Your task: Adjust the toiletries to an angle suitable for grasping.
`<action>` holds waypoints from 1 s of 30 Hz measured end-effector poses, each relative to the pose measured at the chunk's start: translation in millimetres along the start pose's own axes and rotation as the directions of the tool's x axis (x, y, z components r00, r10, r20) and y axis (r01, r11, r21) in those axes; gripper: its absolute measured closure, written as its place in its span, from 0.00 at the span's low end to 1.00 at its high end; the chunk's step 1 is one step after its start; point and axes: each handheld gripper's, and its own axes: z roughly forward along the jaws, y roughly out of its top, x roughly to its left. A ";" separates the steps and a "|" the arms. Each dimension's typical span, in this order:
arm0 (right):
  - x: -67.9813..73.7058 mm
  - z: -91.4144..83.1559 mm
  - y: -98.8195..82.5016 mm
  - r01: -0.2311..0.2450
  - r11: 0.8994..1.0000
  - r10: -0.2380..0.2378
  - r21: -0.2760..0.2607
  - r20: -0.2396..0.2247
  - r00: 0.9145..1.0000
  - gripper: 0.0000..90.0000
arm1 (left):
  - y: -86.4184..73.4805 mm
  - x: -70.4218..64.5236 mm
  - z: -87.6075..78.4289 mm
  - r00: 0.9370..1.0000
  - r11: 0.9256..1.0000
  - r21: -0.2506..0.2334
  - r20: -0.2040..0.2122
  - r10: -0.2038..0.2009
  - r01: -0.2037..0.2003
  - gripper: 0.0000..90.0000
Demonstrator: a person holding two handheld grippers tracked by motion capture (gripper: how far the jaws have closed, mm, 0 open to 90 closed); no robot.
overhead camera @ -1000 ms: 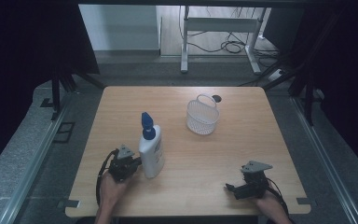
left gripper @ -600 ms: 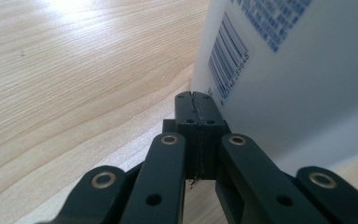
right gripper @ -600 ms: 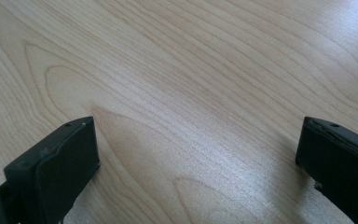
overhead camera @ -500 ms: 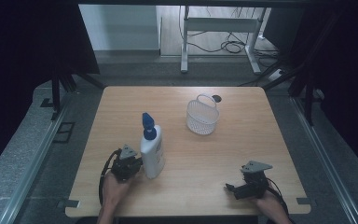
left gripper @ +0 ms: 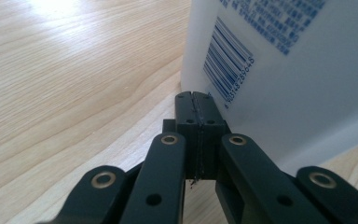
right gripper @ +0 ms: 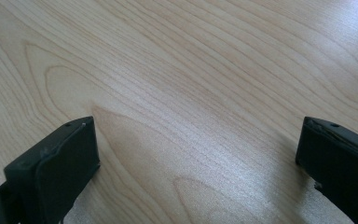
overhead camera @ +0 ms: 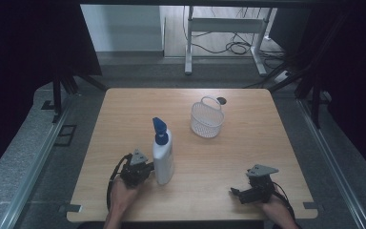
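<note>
Two grippers rest low on my wooden table point(overhead camera: 124, 119): my left gripper point(left gripper: 196, 100), jaws pressed together on nothing, sits just beside the base of an upright white bottle point(overhead camera: 163, 157) with a blue cap, while my right gripper point(right gripper: 196, 154) lies well apart, jaws spread wide.

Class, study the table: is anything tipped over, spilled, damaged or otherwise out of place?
Nothing stands out. The white bottle with the blue cap stands upright, the white basket sits upright farther back, and the wooden table looks dry and unmarked. The left gripper is shut, close against the bottle's base.
</note>
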 end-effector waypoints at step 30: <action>0.1 0.0 0.0 -0.002 1.000 0.002 0.000 -0.001 1.000 0.00 | 8.9 -32.8 17.0 0.995 0.997 0.005 0.067 0.071 -0.071 0.99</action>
